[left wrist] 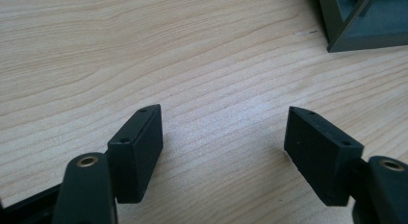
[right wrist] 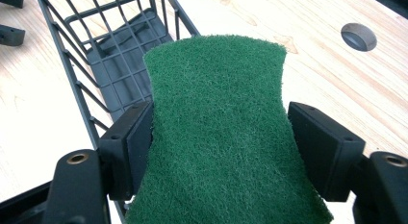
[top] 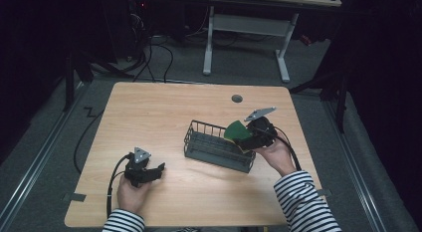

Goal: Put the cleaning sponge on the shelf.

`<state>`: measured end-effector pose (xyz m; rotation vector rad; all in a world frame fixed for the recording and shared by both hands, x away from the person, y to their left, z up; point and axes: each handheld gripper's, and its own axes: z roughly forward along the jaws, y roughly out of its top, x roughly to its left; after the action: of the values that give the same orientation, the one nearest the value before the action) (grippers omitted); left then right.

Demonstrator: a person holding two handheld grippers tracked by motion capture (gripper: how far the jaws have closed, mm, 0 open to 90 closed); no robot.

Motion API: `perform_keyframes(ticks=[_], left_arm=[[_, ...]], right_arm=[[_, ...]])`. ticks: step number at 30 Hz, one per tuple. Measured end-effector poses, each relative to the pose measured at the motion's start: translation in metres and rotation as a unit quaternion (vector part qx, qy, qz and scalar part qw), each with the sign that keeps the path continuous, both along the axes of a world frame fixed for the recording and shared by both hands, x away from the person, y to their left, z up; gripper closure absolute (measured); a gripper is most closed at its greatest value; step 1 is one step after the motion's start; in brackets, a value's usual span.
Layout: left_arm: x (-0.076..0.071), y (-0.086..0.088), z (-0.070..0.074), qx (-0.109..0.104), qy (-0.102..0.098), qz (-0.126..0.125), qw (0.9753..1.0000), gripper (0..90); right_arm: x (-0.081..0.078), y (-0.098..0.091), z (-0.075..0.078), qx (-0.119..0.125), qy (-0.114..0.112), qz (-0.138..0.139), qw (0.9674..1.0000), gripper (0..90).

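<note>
— Sponge first, from the high view: where is it?

— Green scouring side up, pinched in the right gripper over the right end of the wire basket, near the middle of the table. It hangs above the rim, not yet inside, which I judge is the setup for dropping it in. The left gripper rests on the wood near the front edge, well apart from the basket, probably parked out of the way.

— Left gripper view?

— Jaws stand wide apart with bare wood grain between them, holding nothing. A corner of the basket shows at top right.

— Right gripper view?

— The sponge lies flat between the two black jaws. The left pad touches its waisted edge; the right one sits just beside the other edge, so the grip looks light but real. Held by the narrow waist, it stays level. The basket floor lies below and ahead, empty.
</note>
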<state>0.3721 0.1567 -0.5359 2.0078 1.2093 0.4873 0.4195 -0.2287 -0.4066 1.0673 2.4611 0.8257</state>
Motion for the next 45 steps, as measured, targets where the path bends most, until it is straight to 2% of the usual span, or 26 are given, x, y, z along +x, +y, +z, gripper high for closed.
perform_keyframes(ticks=[11, 16, 28, 45], left_arm=[[0.000, 0.000, 0.000, -0.001, 0.000, 0.000, 1.0000, 30.2], [0.000, 0.000, 0.000, -0.001, 0.001, 0.000, 1.0000, 30.2], [0.000, 0.000, 0.000, -0.001, 0.000, 0.000, 1.0000, 30.1], [0.000, 0.000, 0.000, -0.002, 0.001, 0.000, 1.0000, 30.1]], right_arm=[[0.005, 0.012, -0.002, 0.003, -0.003, 0.004, 1.0000, 27.4], [0.007, 0.018, -0.004, -0.008, -0.001, 0.009, 0.9999, 27.2], [0.003, 0.020, -0.008, -0.012, 0.008, 0.018, 0.9997, 26.8], [0.004, 0.020, -0.007, -0.018, -0.001, 0.016, 0.9997, 27.0]])
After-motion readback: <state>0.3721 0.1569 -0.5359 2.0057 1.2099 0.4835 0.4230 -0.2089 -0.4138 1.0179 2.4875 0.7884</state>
